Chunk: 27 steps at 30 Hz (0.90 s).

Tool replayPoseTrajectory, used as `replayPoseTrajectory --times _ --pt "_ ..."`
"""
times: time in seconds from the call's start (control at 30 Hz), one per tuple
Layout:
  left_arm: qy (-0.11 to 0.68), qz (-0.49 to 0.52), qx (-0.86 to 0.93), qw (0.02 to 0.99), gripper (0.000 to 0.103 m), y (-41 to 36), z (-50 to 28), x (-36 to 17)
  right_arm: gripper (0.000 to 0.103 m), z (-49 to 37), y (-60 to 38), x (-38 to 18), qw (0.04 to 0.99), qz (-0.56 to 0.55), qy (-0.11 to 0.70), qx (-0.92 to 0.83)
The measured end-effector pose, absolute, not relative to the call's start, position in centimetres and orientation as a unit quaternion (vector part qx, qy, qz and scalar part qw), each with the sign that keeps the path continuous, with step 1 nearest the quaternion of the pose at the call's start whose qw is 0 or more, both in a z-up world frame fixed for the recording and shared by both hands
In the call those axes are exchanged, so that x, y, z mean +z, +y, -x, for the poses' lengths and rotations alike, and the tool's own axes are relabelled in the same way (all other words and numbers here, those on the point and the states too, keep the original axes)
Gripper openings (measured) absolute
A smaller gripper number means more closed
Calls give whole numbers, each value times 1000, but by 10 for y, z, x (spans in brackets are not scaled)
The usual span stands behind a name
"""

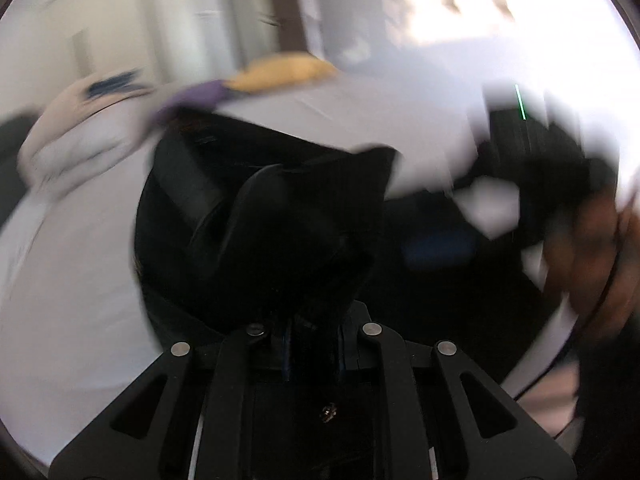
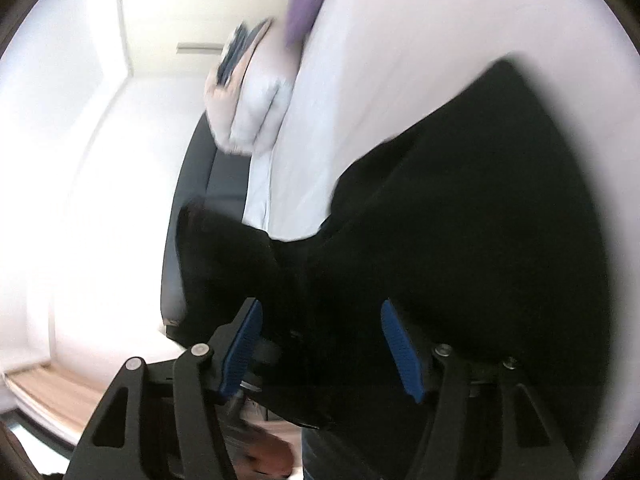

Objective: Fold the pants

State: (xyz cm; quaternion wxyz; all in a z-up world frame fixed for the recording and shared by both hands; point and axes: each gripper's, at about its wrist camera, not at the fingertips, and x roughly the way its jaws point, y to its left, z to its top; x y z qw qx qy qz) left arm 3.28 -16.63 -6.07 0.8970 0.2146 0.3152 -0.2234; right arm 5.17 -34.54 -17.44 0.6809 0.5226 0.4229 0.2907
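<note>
Pants: black pants (image 1: 256, 208), bunched and draped straight ahead of my left tool (image 1: 308, 316), heaped over its fingers; the cloth runs off to the right across the white bed (image 1: 80, 264).
Pants, right view: the same dark fabric (image 2: 460, 240) fills the space ahead of my right tool (image 2: 320, 352) and spills between its fingers, lying on the bed sheet (image 2: 380, 80).
Left tool: fingers pressed close together under the cloth, pinching a fold of the pants as far as I can see; the tips are buried.
Right tool: spread wide, blue pads (image 2: 402, 354) apart, with fabric in the gap but nothing clamped.
Beyond the tools: a folded pale bundle (image 1: 76, 136), purple cloth (image 1: 200, 94) and a yellow item (image 1: 284, 70) at the far side of the bed.
Hard to make out: both views are motion-blurred; seams, waistband and legs don't read. The right edge of the left view is a dark smear with a hand (image 1: 592, 248).
</note>
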Motion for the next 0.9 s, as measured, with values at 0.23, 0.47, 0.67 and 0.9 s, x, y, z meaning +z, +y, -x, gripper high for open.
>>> replayPoseTrajectory --times 0.23,0.47,0.67,0.9 --pt "306 -311 -217 873 14 -218 3 -108 64 -41 -368 -183 678 -510 439 296" --pt "277 -283 -207 895 12 -216 27 -93 66 -64 -361 -172 691 -459 487 273" --pt "236 -225 -215 921 12 -199 50 -69 68 -63 -374 -167 681 -494 474 258" --pt "218 -270 -241 907 12 -188 95 -84 70 -72 -360 -159 682 -480 482 267"
